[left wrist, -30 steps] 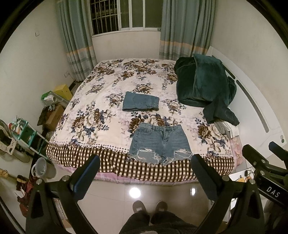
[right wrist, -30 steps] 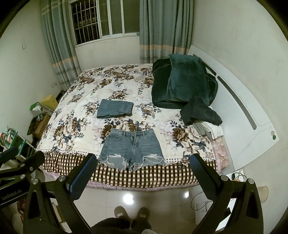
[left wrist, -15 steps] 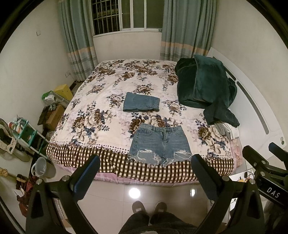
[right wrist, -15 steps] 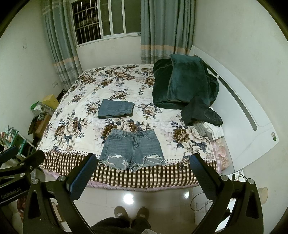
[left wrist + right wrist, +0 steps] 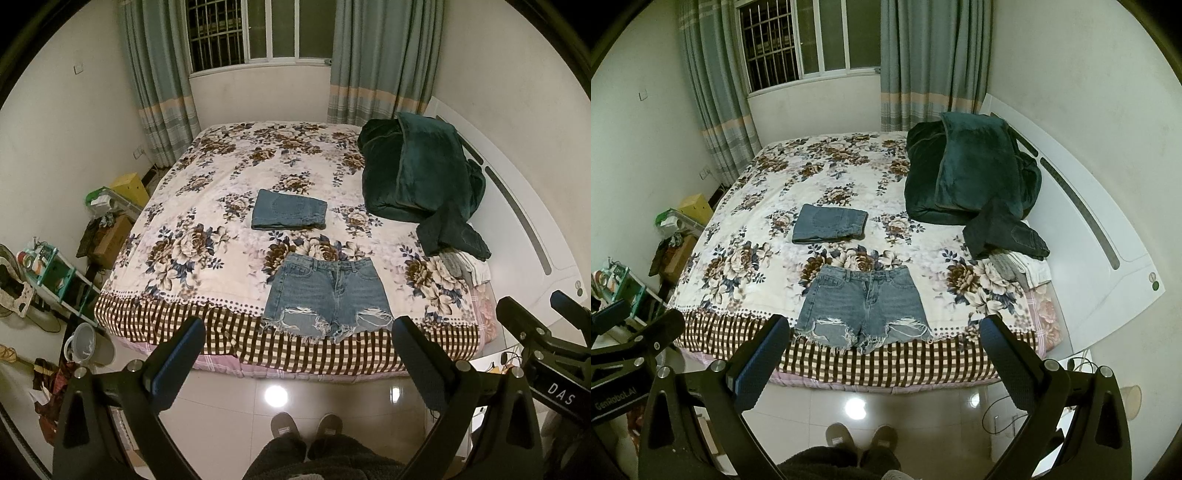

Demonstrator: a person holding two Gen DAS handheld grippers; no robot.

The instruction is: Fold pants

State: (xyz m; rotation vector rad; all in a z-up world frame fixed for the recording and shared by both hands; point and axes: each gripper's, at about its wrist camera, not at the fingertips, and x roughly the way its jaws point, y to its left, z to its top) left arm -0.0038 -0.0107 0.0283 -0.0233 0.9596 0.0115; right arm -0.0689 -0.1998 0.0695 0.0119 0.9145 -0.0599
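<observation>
Frayed light-blue denim shorts lie flat and spread near the front edge of the floral bed; they also show in the right wrist view. A folded pair of blue denim pants lies behind them, also visible in the right wrist view. My left gripper is open and empty, held over the floor in front of the bed. My right gripper is open and empty, also short of the bed edge.
A dark green blanket pile with dark jeans sits at the bed's right, by the white headboard. Boxes and a shelf crowd the floor on the left. My feet stand on tiled floor.
Both views have drifted slightly; the bed and shorts sit a little lower in frame. The clothes have not moved and both grippers stay open.
</observation>
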